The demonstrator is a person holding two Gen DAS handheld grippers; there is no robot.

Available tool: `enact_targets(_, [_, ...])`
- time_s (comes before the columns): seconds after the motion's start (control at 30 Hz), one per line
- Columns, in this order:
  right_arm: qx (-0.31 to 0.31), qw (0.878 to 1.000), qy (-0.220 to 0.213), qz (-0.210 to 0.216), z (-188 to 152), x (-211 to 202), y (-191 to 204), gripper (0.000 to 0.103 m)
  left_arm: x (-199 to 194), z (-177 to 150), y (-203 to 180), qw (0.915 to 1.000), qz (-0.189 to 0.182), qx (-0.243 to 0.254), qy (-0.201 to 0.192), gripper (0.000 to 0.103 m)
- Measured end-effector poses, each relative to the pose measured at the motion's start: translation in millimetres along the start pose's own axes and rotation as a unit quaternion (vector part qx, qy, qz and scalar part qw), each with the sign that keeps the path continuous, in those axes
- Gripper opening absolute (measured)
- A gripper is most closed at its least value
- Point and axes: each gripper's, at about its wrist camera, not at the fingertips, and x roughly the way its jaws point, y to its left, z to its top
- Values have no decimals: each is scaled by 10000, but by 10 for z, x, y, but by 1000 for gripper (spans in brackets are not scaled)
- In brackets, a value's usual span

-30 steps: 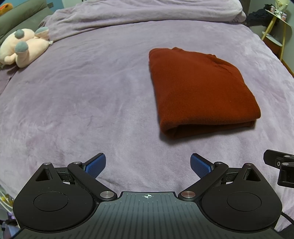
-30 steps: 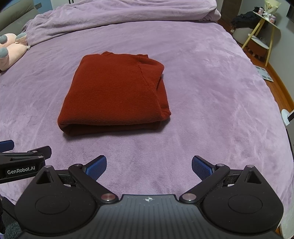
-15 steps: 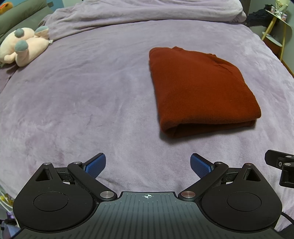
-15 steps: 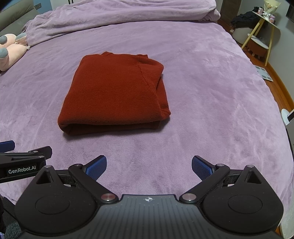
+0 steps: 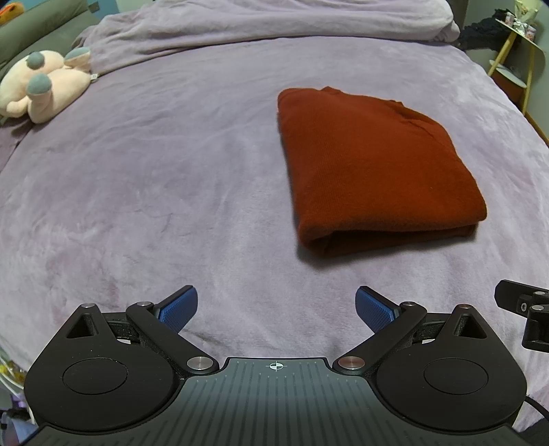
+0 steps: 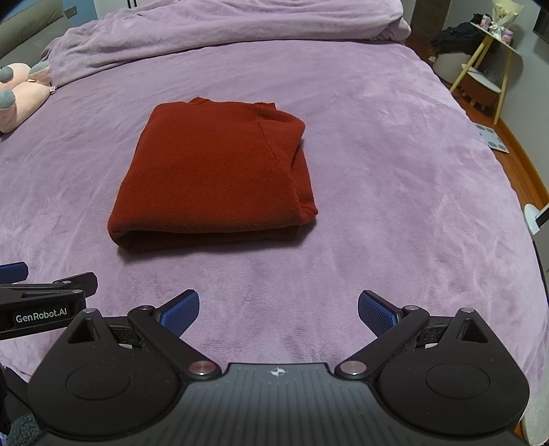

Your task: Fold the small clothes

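Left gripper (image 5: 276, 307) & right gripper (image 6: 278, 308) both spread wide, empty, level side by side above bed (image 6: 394, 171), pointing toward folded red sweater (image 6: 212, 175).

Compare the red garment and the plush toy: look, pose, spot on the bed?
The red garment is a flat folded rectangle, single colour; the plush toy is rounded, pink with grey tips. The garment sits mid-bed, near both tools; the toy lies far left by the rumpled cover. Both rest on the purple bedspread, ungripped.
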Motion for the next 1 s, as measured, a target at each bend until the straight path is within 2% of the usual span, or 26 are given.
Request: enact_targets(1.0, [-21,10000,-29,-13,2,-30,-1,99,13,1,-8,10000,-83,-2,44,101])
